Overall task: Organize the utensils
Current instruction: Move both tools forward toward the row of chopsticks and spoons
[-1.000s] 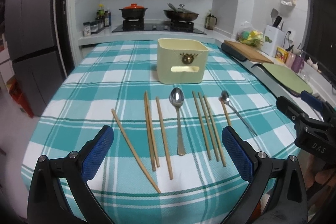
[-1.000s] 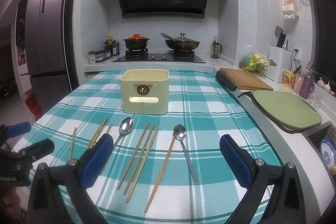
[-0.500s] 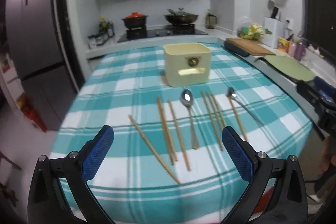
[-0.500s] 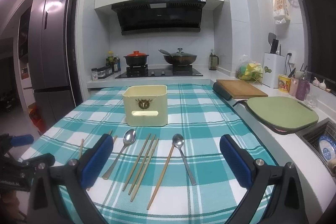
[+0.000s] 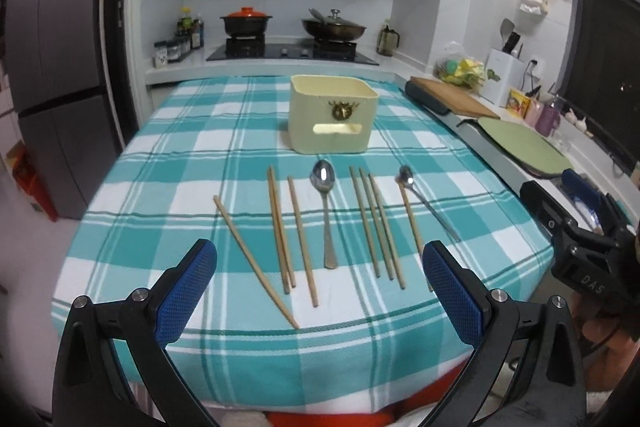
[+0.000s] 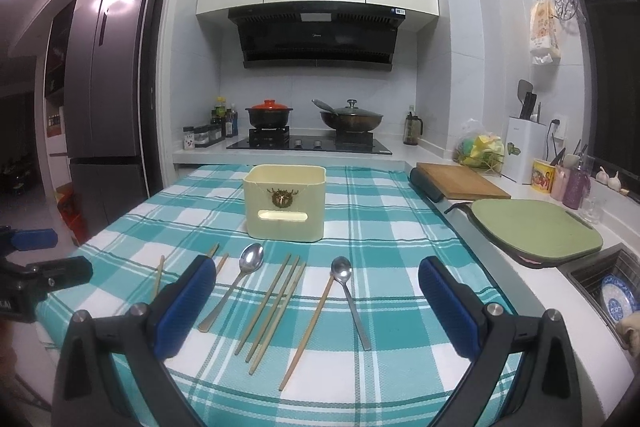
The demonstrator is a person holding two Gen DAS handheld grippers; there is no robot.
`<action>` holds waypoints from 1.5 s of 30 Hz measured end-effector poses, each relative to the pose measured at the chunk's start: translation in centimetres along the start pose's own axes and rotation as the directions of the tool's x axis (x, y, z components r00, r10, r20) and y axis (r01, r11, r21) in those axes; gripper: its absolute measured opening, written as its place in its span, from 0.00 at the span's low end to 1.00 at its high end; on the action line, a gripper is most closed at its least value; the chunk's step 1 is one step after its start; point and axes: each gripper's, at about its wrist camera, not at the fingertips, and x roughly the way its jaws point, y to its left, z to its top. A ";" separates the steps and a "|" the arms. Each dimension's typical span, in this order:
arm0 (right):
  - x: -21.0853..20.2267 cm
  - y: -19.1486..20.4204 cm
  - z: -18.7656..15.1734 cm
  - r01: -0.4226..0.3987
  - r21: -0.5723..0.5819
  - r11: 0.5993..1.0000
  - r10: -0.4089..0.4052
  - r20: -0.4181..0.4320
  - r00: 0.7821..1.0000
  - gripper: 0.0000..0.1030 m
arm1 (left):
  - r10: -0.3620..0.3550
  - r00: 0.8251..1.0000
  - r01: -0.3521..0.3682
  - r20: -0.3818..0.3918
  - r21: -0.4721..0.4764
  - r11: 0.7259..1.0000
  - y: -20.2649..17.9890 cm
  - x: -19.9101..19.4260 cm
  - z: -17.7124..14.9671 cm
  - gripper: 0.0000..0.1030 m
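2 spoons and 8 chopsticks lie in a loose row on the checked desk just in front of the cream holder; nothing appears to be in it yet, so the first pick is probably in hand. The large spoon sits directly before the holder, the small spoon off to its right. The left gripper and right gripper hover level at the desk's near edge, fingers spread wide and empty. Next move calls for lowering onto 1 utensil.

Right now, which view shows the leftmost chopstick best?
The left wrist view: the leftmost chopstick lies fully visible, slanting on the tablecloth. In the right wrist view the hand-held gripper's finger hides most of it.
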 end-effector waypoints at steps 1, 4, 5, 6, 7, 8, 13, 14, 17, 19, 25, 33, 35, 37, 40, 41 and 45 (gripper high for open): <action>0.1 -0.1 0.1 0.000 0.005 1.000 0.000 -0.006 1.000 1.00 | -0.007 1.000 0.007 0.006 -0.014 1.000 0.1 -0.2 0.4 0.99; -0.6 -1.1 0.5 -0.005 0.060 0.998 0.004 0.024 1.000 1.00 | -0.012 0.998 0.015 0.057 -0.054 0.998 0.5 -1.6 0.8 0.99; -1.1 -1.2 0.5 -0.001 0.064 0.998 -0.001 0.041 0.999 1.00 | -0.007 0.998 0.011 0.065 -0.069 0.998 0.7 -1.8 0.7 0.99; -1.6 -1.4 0.4 0.008 0.058 0.998 -0.011 0.055 0.998 1.00 | -0.007 0.998 0.012 0.061 -0.080 0.997 0.8 -1.8 0.5 0.99; -1.9 -1.5 0.3 0.015 0.044 0.999 -0.018 0.058 0.998 1.00 | -0.011 0.999 0.015 0.050 -0.087 0.996 1.0 -1.6 0.2 0.99; -2.2 -1.5 0.1 0.019 0.023 1.000 -0.020 0.057 0.998 1.00 | -0.013 0.999 0.016 0.030 -0.092 0.996 1.2 -1.2 -0.3 0.99; -1.7 -2.1 -1.2 0.021 0.010 1.000 -0.021 0.002 1.000 1.00 | 0.053 0.997 -0.059 -0.060 -0.108 0.992 3.1 1.5 -2.2 0.99; -1.3 -2.4 -1.6 0.017 0.019 1.000 -0.017 -0.019 1.000 1.00 | 0.073 0.995 -0.081 -0.072 -0.119 0.990 3.9 2.1 -2.4 0.99; 0.6 -3.2 -2.4 0.026 0.037 0.999 -0.023 -0.083 0.996 1.00 | 0.134 0.986 -0.148 -0.100 -0.144 0.978 6.3 3.9 -2.8 0.99; 2.5 -3.8 -3.0 0.044 0.043 0.998 -0.038 -0.136 0.990 1.00 | 0.162 0.978 -0.182 -0.131 -0.160 0.970 7.6 5.4 -2.9 0.99; 7.3 -5.8 -4.6 0.072 0.056 0.996 -0.052 -0.293 0.955 1.00 | 0.159 0.966 -0.204 -0.201 -0.223 0.953 9.7 10.5 -2.4 0.99; 10.7 -6.9 -4.9 0.055 -0.019 0.998 -0.058 -0.388 0.920 0.99 | 0.199 0.939 -0.269 -0.281 -0.238 0.933 10.8 15.3 -2.1 0.99; 11.2 -7.0 -4.9 0.046 -0.015 0.999 -0.048 -0.396 0.917 0.99 | 0.216 0.934 -0.287 -0.285 -0.236 0.928 11.0 16.0 -2.0 0.99; 12.1 -7.0 -5.2 0.027 -0.010 1.000 -0.029 -0.417 0.908 0.99 | 0.233 0.925 -0.308 -0.301 -0.232 0.923 11.2 16.8 -2.0 0.99; 13.5 -7.1 -5.8 -0.004 0.018 1.000 0.012 -0.454 0.891 0.99 | 0.239 0.916 -0.320 -0.322 -0.228 0.920 11.2 18.0 -2.1 0.99; 13.9 -7.1 -5.9 -0.009 0.021 1.000 0.017 -0.461 0.887 0.99 | 0.245 0.913 -0.325 -0.326 -0.220 0.920 11.1 18.4 -2.2 0.99; 14.5 -7.2 -5.8 -0.014 0.015 1.000 0.019 -0.464 0.886 0.99 | 0.279 0.894 -0.356 -0.352 -0.177 0.918 10.9 19.8 -2.5 0.99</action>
